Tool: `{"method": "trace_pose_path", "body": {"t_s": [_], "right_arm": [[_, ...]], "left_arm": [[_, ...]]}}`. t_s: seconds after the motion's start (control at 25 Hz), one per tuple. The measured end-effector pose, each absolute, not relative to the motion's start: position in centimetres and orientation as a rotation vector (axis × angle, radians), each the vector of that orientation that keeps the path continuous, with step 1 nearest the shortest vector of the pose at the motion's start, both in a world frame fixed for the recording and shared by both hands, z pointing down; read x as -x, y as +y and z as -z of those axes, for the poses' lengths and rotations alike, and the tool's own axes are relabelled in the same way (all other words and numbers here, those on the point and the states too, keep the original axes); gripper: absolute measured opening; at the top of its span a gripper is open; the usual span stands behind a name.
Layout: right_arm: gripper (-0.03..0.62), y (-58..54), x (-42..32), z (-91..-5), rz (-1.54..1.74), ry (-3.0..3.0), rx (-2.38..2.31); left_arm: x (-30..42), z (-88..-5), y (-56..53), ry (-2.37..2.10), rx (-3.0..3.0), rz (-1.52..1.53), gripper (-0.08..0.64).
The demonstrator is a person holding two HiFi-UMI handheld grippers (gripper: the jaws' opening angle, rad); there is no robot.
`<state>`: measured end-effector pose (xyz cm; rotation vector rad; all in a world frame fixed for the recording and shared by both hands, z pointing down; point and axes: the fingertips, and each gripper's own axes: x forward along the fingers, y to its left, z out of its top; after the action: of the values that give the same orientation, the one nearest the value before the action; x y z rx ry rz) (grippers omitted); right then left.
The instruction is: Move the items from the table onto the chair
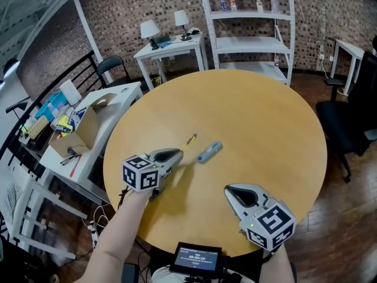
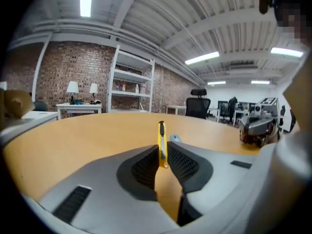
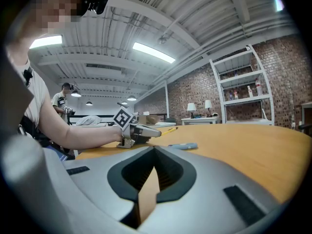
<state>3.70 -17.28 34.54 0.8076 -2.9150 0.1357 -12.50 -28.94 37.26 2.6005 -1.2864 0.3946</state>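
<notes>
My left claw [image 2: 163, 156] pinches the near end of the yellow cutter [image 2: 161, 130]. It points straight out ahead. My right claw [image 3: 154, 150] is pressed together with nothing in it.

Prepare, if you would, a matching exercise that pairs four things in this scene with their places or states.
Things:
1. yellow cutter
2. blue-grey tool
3. right tongs
4. black chair

Places or states:
A. shut, with nothing between them
B. on the floor beside the table
C. clamped in the left tongs
D. lying loose on the table

Pairs: 1-C; 2-D; 3-A; 4-B.
</notes>
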Motion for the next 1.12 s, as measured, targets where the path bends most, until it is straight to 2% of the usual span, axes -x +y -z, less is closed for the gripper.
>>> {"method": "trace_pose_path", "body": {"t_s": [0.16,0.36,0.48,0.72,0.92,1.12], "right_arm": [[0.002,-17.3,-4.2,-34.3,-0.139,-2.913,-0.813],[0.002,-17.3,-4.8,-33.9,-0.146,-2.905,-0.831],[0.002,-17.3,-4.9,-33.5,-0.144,-2.9,-0.846],[0.002,-17.6,-4.4,-33.1,-0.131,-2.898,-0.856],[0.002,-17.7,-3.5,-33.5,-0.131,-2.909,-0.841],[0.002,-17.8,-3.6,-33.4,-0.135,-2.905,-0.84]], "left_arm": [[13.9,-34.6,-27.9,-1.349,-2.637,-0.195,0.066],[18.5,-31.1,-26.7,-1.578,-2.72,-0.162,0.066],[23.9,-30.7,-26.0,-1.714,-2.649,-0.159,0.066],[39.3,-30.9,-22.7,-2.096,-2.306,-0.121,0.066],[51.5,-32.1,-17.9,-2.317,-2.016,-0.357,0.066],[58.8,-34.4,-14.7,-2.311,-1.805,-0.759,0.066]]}}
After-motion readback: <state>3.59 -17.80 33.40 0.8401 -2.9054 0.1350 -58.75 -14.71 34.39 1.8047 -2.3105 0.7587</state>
